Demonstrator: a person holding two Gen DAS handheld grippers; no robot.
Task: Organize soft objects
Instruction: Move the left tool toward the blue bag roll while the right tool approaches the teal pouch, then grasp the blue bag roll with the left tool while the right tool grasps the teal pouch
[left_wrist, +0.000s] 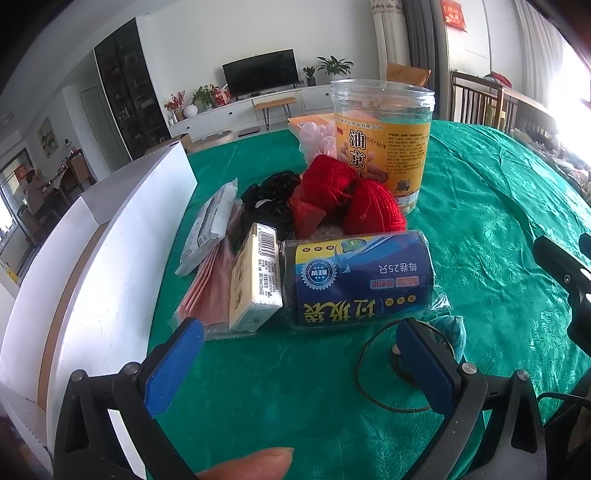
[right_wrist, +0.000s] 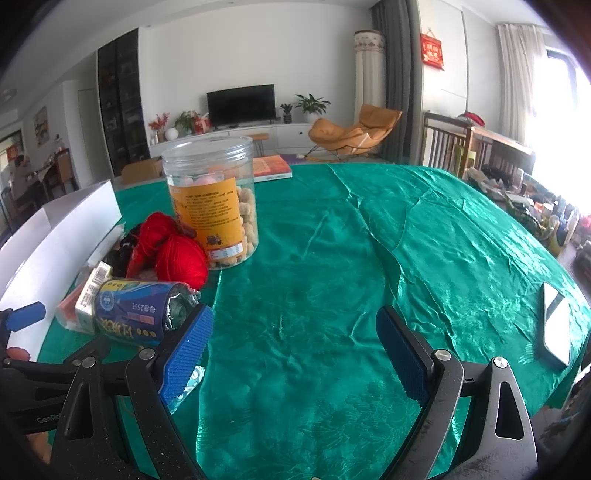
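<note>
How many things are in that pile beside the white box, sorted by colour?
Red: 2, yarn balls and
Black: 1, lacy bundle
Blue: 1, bag roll
Yellow: 2, snack jar, small carton
White: 1, flat packet
Pink: 1, flat pack
Total: 8; more may be hidden.

place: home, open living/dining room
media wall: flat television (right_wrist: 241, 104) on long white low cabinet (right_wrist: 236, 137), potted plants (right_wrist: 312, 105) beside it
seating: orange lounge chair (right_wrist: 351, 129) by grey curtain (right_wrist: 393, 74)
storage: tall dark glass display cabinet (right_wrist: 120, 99) on left wall
decor: red hanging ornament (right_wrist: 433, 51) on wall
work surface: table under green satin tablecloth (right_wrist: 369, 258), household clutter at its left edge
background: person seated at a far table (right_wrist: 22, 173)
</note>
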